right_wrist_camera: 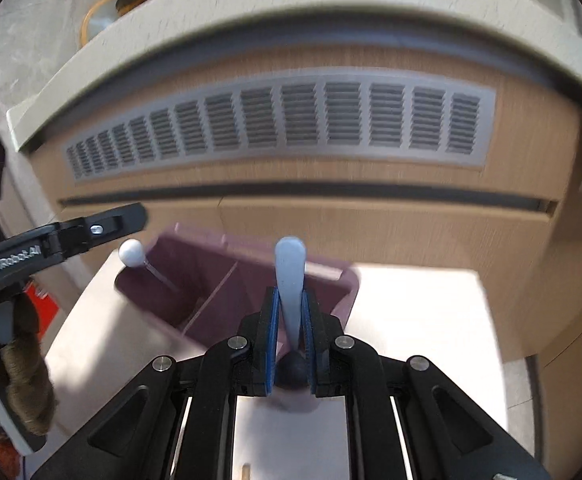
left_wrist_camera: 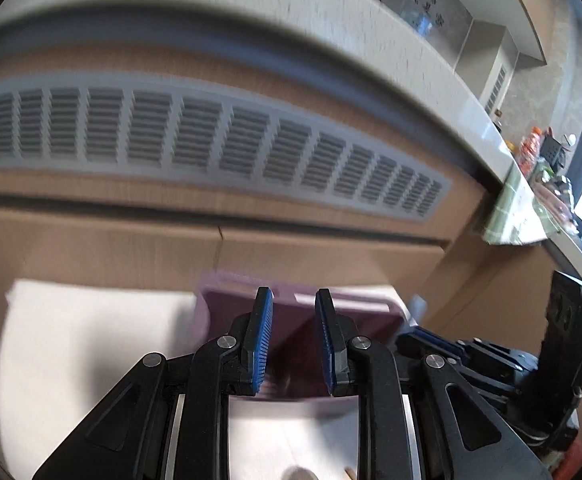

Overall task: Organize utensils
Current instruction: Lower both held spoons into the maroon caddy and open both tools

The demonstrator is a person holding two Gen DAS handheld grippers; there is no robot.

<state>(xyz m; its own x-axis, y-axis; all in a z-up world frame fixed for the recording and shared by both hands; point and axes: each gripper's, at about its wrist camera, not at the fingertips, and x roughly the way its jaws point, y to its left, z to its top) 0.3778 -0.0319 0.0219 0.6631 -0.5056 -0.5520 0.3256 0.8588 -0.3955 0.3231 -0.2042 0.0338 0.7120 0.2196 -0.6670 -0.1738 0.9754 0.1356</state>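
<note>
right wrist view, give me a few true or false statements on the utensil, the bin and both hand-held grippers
1. The right hand-held gripper is shut on a pale blue utensil. True.
2. The left hand-held gripper grips a fork. False: its jaws stand apart with nothing between them.
3. The purple bin has a divider inside. True.
4. The bin is green. False: it is purple.
5. A white ball-ended stick leans at the bin's left corner. True.
</note>
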